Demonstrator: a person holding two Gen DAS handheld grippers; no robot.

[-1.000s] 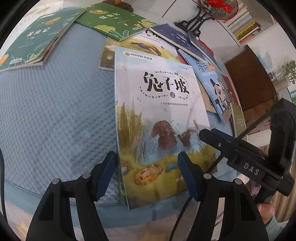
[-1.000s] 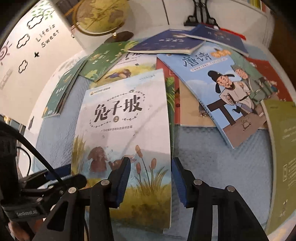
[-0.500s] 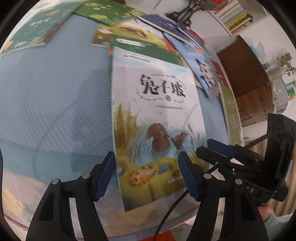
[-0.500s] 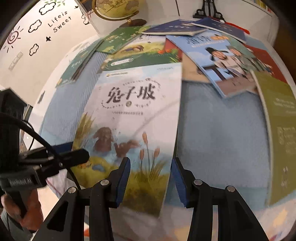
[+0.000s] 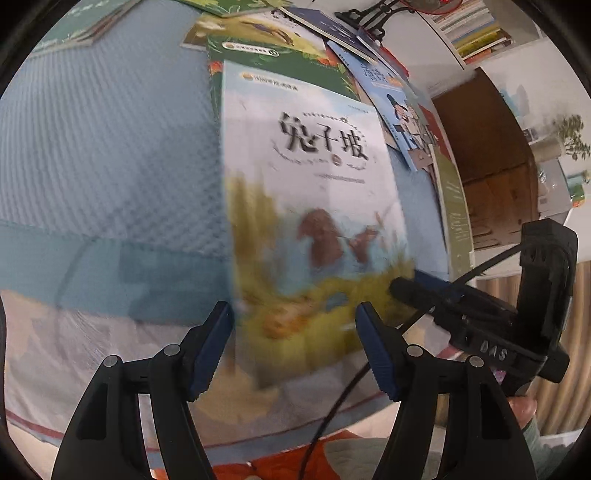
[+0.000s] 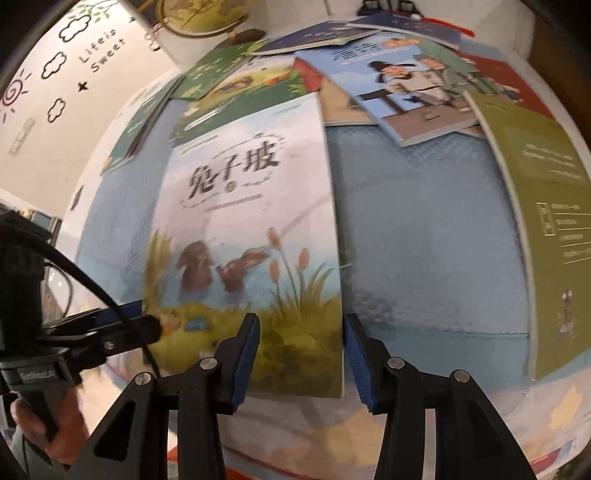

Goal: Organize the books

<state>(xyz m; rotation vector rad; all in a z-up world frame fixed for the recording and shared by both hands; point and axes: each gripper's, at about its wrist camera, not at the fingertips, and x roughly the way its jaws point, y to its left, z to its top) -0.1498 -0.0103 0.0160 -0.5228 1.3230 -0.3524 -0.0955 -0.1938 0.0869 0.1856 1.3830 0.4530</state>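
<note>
Scene: a quilted pale-blue cloth-covered table (image 5: 110, 155) strewn with thin paperback books; a globe on a stand (image 6: 207, 16) sits at the far edge in the right wrist view.
Task's thing: the white-and-blue paperback with two brown rabbits and reeds on its cover (image 6: 251, 229) lies face up, its near edge sticking out past the table's front edge toward both tools; its far end overlaps a green leafy-covered book (image 5: 280, 62).
Left gripper (image 5: 293, 345): fingers spread wide, level with the overhanging bottom of the rabbit book; the blur there leaves it unclear whether either pad touches the cover. It holds nothing that I can see.
Right gripper (image 6: 299, 360): fingers parted, straddling the book's near right corner; no clamp on it is visible.
Other books: a light-blue book with a robed cartoon figure (image 6: 406, 88) and an olive-green book with white text (image 6: 546, 206) lie to the right, well apart from the rabbit book's near end.
Step in hand: by my reading, lining up on the overhanging edge for a pick-up, the first book of the sorting.
Next move calls for: one tool closing across the cover's thin edge, deep enough that the floppy paperback does not sag or slip, then lifting clear of the green book beneath.
</note>
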